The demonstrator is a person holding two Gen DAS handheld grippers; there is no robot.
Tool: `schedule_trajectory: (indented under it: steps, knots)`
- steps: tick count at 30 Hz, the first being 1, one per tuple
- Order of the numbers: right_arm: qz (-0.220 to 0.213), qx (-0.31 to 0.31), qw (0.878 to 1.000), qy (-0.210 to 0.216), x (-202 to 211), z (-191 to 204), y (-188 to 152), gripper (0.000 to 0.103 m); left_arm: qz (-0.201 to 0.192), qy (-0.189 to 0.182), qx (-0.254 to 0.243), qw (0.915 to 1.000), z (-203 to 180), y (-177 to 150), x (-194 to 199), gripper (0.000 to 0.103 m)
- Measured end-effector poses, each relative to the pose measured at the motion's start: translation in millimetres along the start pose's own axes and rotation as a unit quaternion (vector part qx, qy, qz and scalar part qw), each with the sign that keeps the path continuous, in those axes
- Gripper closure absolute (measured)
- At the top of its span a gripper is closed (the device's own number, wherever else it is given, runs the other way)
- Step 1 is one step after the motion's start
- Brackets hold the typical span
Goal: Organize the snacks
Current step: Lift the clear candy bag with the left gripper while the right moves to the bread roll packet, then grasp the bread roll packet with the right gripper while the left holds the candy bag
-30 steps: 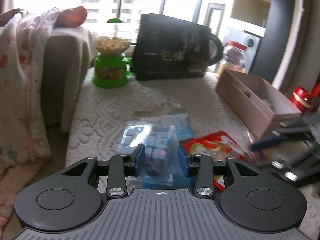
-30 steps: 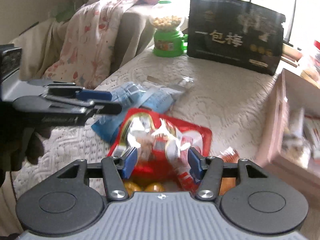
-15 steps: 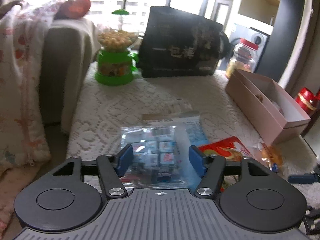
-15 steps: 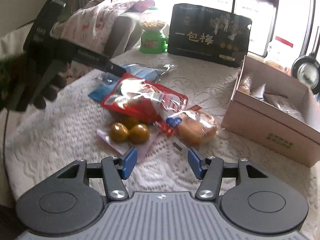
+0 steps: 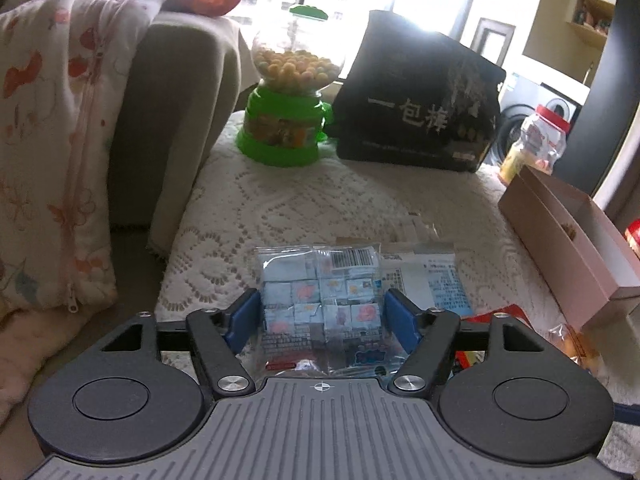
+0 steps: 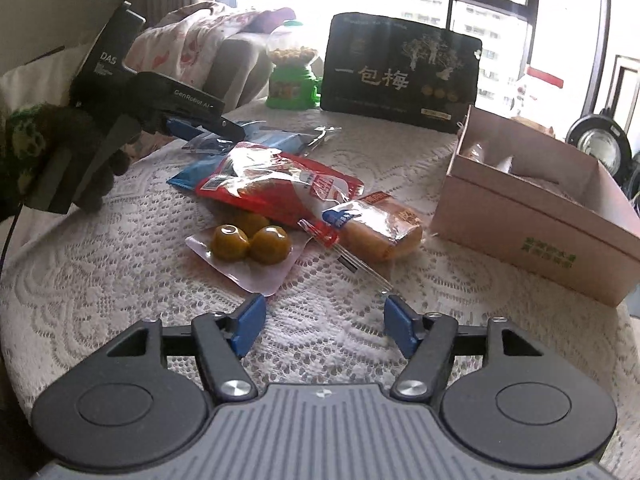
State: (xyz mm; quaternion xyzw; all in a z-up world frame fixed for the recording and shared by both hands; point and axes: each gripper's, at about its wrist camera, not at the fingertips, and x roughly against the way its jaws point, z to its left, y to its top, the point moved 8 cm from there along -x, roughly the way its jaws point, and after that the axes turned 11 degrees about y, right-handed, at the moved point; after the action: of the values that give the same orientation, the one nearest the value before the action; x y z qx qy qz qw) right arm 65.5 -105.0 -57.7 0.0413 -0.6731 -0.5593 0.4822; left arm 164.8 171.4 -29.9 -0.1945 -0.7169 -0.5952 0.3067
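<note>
My left gripper (image 5: 322, 322) is open, its blue pads either side of a clear bag of small blue candy cubes (image 5: 320, 304) lying on the lace cloth. It also shows in the right wrist view (image 6: 208, 130) over the blue packets. My right gripper (image 6: 323, 324) is open and empty above the cloth. Ahead of it lie a pack of three yellow-green plums (image 6: 248, 246), a red snack bag (image 6: 276, 184) and a wrapped orange cake (image 6: 380, 228). An open pink cardboard box (image 6: 532, 216) with a few snacks inside stands at the right.
A green candy dispenser (image 5: 290, 108) and a large black bag (image 5: 420, 100) stand at the back of the table. A sofa arm with a floral quilt (image 5: 60, 128) is at the left. A red-lidded jar (image 5: 536, 140) is behind the box.
My left gripper opened and let go of the candy-cube bag, which now lies on the cloth. My right gripper drew back from the red bag, so more snacks show.
</note>
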Motion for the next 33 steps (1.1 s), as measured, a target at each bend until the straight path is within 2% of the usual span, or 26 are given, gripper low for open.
schedule_trajectory:
  steps: [4, 8, 11, 16, 19, 21, 25, 27, 30, 33]
  knots:
    - [-0.002, -0.009, 1.000, 0.002, 1, -2, 0, 0.036, 0.002, -0.016, 0.035, 0.9992, 5, -7, 13, 0.038]
    - [-0.009, -0.027, 1.000, -0.008, 3, -11, 6, 0.036, -0.010, -0.010, 0.022, 0.9996, 0, -24, 45, 0.038]
    - [-0.024, -0.079, 0.997, -0.010, 5, -27, 19, 0.036, -0.013, -0.025, 0.029, 0.9992, -7, -39, 72, 0.038]
    - [-0.049, -0.176, 0.983, -0.002, -3, -53, 44, 0.035, 0.006, -0.048, 0.024, 0.9985, -26, -68, 102, 0.038]
    - [-0.030, -0.214, 0.976, 0.002, -23, -60, 51, 0.035, 0.028, -0.053, 0.019, 0.9981, -39, -83, 108, 0.038]
    - [-0.007, -0.202, 0.979, -0.013, -37, -58, 53, 0.035, 0.039, -0.047, 0.014, 0.9980, -49, -90, 109, 0.038]
    - [0.000, -0.131, 0.991, -0.032, -36, -42, 53, 0.038, 0.052, -0.053, 0.005, 0.9972, -66, -99, 112, 0.038]
    - [0.008, -0.108, 0.994, -0.022, -28, -36, 49, 0.049, 0.053, -0.060, -0.003, 0.9968, -74, -101, 114, 0.038]
    - [0.017, -0.089, 0.996, 0.000, -11, -30, 38, 0.049, 0.053, -0.074, -0.019, 0.9957, -89, -104, 118, 0.038]
    - [0.025, -0.058, 0.998, -0.005, 9, -26, 22, 0.049, 0.055, -0.085, -0.033, 0.9943, -103, -109, 122, 0.038]
